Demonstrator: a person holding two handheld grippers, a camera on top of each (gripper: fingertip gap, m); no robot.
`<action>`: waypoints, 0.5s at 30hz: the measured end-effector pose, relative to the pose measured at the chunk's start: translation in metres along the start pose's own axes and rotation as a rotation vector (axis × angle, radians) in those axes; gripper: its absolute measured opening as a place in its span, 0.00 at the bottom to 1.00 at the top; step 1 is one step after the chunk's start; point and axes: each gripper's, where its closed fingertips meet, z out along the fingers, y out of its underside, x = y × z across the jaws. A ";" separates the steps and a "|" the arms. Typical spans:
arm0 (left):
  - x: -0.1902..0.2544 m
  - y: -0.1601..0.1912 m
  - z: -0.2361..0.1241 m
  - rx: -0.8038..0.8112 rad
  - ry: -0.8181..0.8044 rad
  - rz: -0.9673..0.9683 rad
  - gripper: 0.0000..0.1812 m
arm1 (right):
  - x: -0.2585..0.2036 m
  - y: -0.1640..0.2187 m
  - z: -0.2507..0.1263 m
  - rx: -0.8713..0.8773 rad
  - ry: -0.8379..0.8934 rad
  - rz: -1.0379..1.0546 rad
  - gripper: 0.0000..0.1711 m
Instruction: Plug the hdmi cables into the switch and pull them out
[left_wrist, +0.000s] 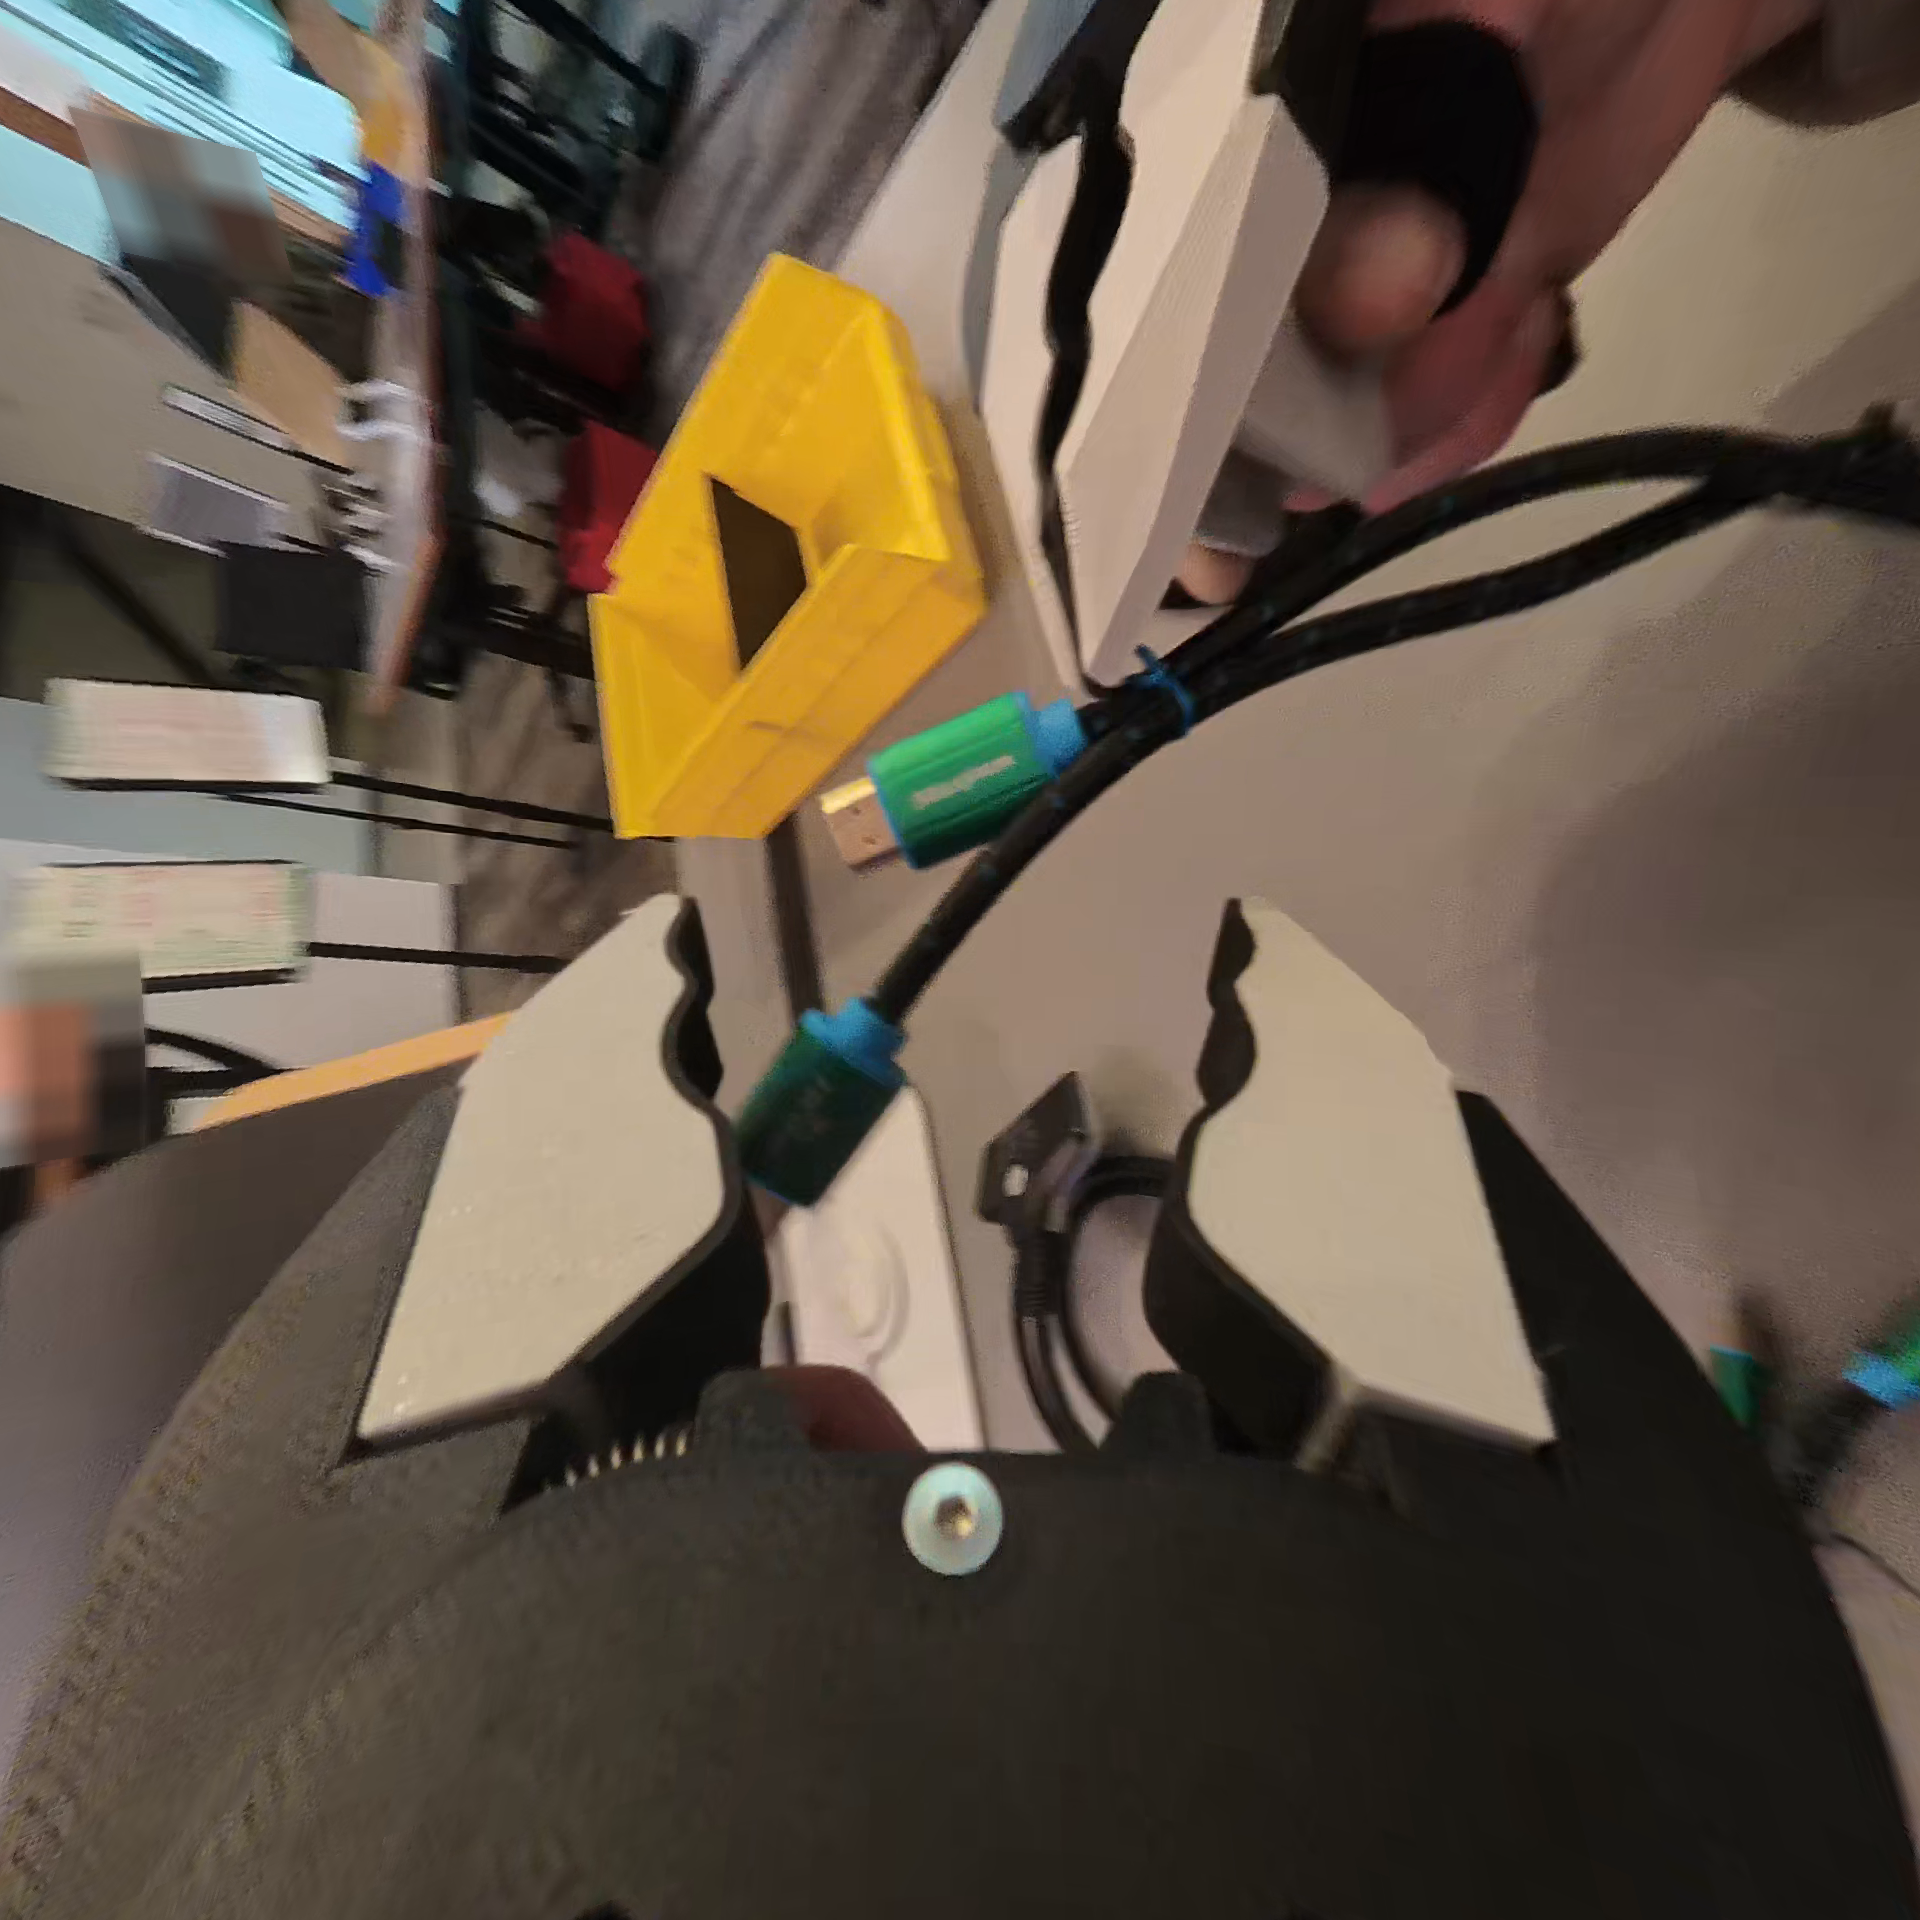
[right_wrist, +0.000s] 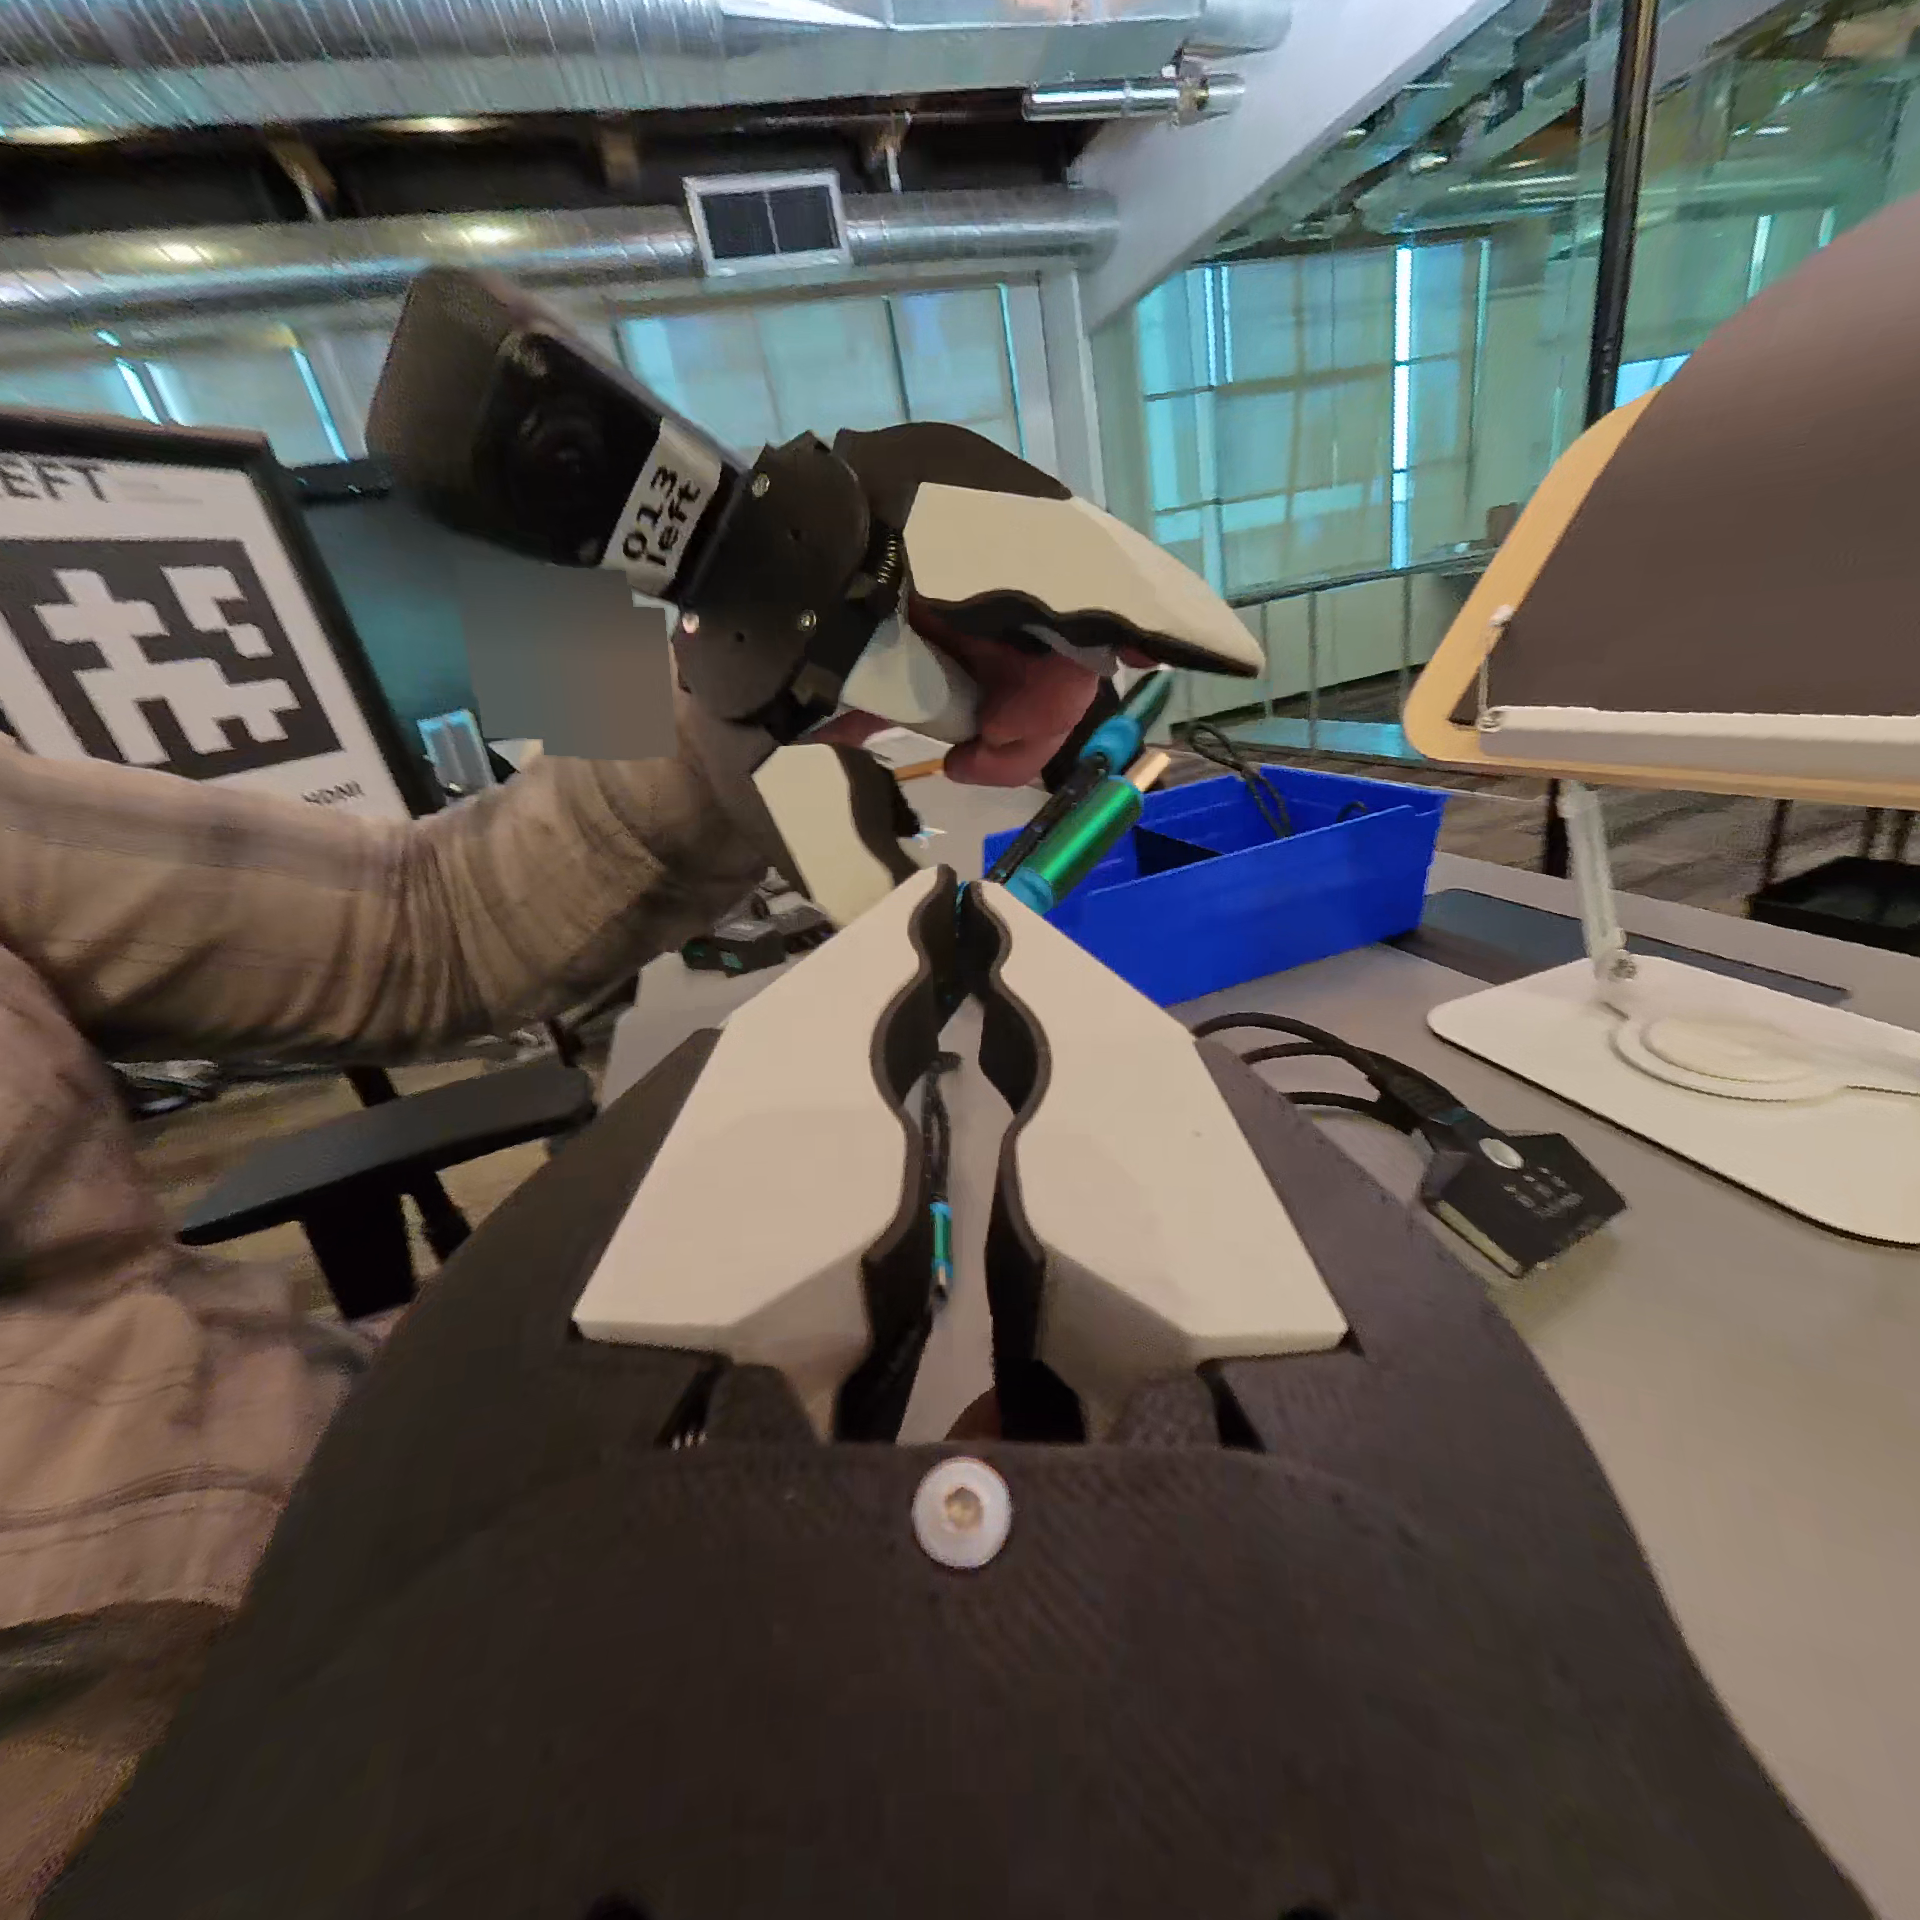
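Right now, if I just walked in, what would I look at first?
Probably the shiny green HDMI plugs on black braided cables, dangling in mid-air in front of the open left hand-held gripper. The right hand-held gripper pinches those cables. Next, the bright yellow bin and blue bin on the grey table.

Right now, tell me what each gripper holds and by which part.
The right gripper is shut on the braided HDMI cables, on the cords behind the green plugs. The left gripper is open, holding nothing.
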 end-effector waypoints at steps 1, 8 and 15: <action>-0.003 0.000 0.000 -0.014 -0.039 0.044 0.48 | -0.002 -0.001 0.000 0.012 -0.023 0.023 0.00; -0.009 0.011 0.006 -0.153 -0.151 0.280 0.16 | -0.022 0.007 0.010 -0.011 -0.140 0.087 0.00; 0.018 0.032 0.011 -0.310 0.079 0.285 0.07 | -0.022 0.017 0.011 -0.133 -0.084 -0.050 0.00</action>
